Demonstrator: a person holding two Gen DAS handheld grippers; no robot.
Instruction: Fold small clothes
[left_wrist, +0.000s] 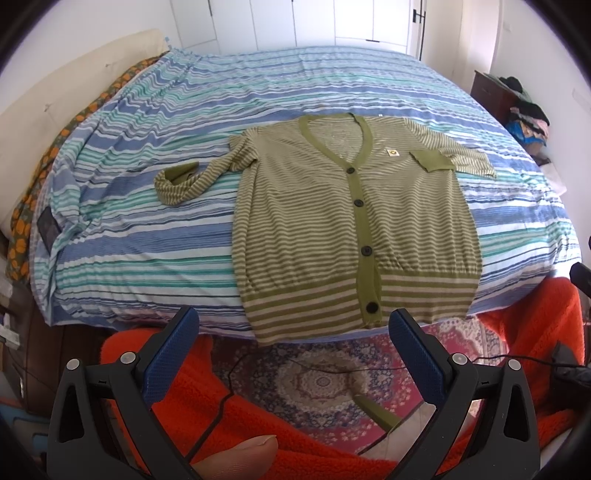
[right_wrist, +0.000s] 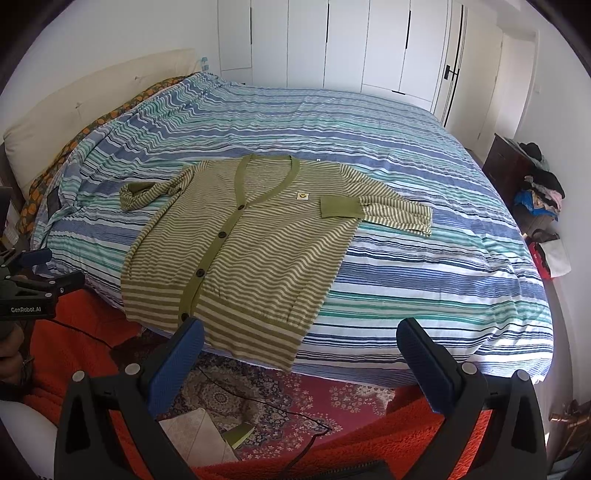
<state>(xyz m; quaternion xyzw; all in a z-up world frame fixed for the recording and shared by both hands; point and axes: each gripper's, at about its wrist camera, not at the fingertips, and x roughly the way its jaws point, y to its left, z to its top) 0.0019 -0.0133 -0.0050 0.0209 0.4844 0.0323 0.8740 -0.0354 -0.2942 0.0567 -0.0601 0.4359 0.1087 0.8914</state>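
L gripper (left_wrist: 291, 325): nearest lens, jaws wide, nothing held; hangs over rug at bed edge, just short of cardigan hem.
R gripper (right_wrist: 301, 338): jaws wide, empty; same bed edge, hem just beyond its L finger.
Rug (left_wrist: 325, 380): red patterned, on floor below; black cable across it.
Blanket (left_wrist: 177, 387): orange, fluffy, near side of rug.
Cardigan (left_wrist: 347, 229): green/cream stripes, buttoned, flat face-up on bed, hem overhanging near edge; one sleeve folded w/ cuff on chest, other bunched out to side.
Bed (right_wrist: 424, 236): blue/teal striped cover.
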